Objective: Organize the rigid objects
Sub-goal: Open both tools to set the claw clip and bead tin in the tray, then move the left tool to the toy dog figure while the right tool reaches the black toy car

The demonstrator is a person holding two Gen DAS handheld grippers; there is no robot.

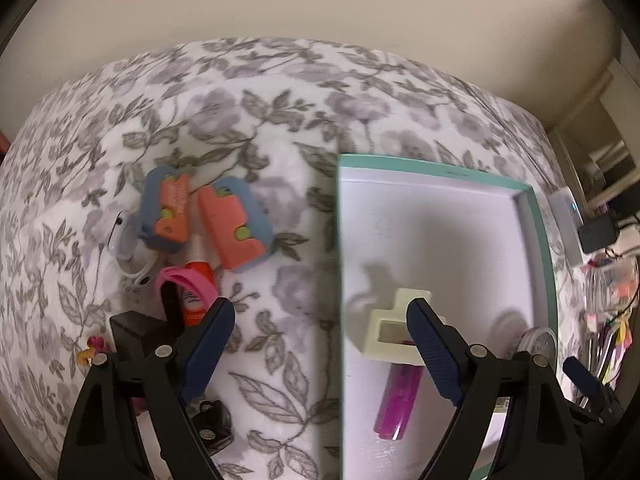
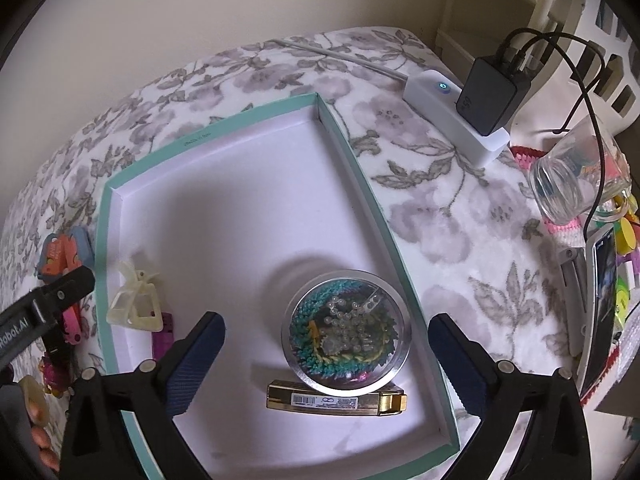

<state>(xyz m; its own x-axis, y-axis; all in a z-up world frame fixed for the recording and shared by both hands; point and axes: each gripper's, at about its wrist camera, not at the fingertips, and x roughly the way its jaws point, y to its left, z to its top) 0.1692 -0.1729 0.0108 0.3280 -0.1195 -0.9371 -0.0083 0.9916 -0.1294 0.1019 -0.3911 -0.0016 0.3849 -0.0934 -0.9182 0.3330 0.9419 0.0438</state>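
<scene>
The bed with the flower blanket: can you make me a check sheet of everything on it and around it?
Surface: flowered blanket, soft and uneven.
Job's things: teal box lid holds a round clear case, gold bar, cream clip, and purple tube. Two orange-blue toys and a pink band lie outside.
Clutter: glass jar on its side.
Grippers: left hand-held gripper and right hand-held gripper open, empty.
Cables: black charger with wires in a white power strip.
Surroundings: beige wall.
</scene>
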